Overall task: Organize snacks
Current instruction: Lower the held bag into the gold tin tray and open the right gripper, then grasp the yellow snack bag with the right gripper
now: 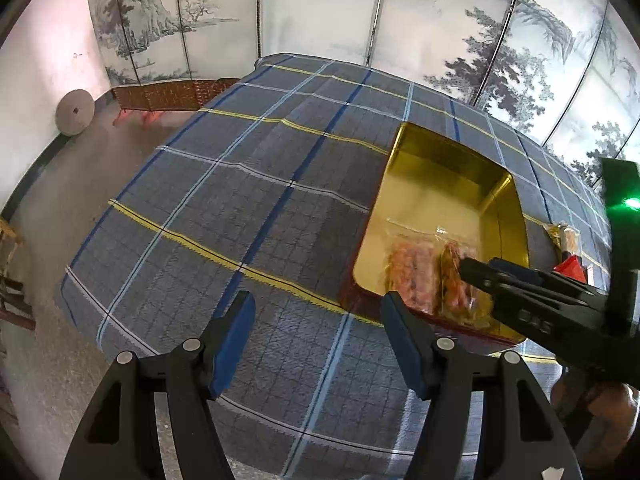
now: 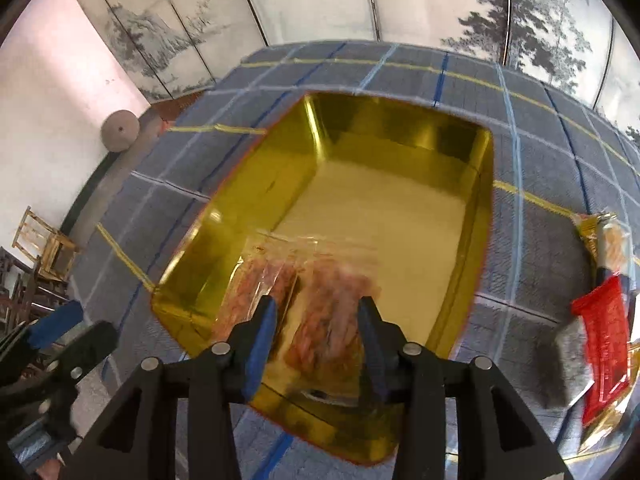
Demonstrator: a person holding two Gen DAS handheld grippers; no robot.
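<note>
Now the right gripper (image 2: 316, 320) hangs over the tin (image 2: 486, 216), its fingers apart around a snack bag (image 2: 324, 300) (blurred, no pinch visible). Left gripper (image 1: 316, 320) hovers spread over the cloth (image 1: 248, 184), empty.

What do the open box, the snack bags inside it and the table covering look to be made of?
Box: probably thin metal, glossy gold inside, since its walls show mirror-like reflections.
Snack bags: clear plastic film, crinkled and glinting, reddish contents showing through.
Table covering: soft woven or fleecy plaid cloth, matte, with creases.
</note>
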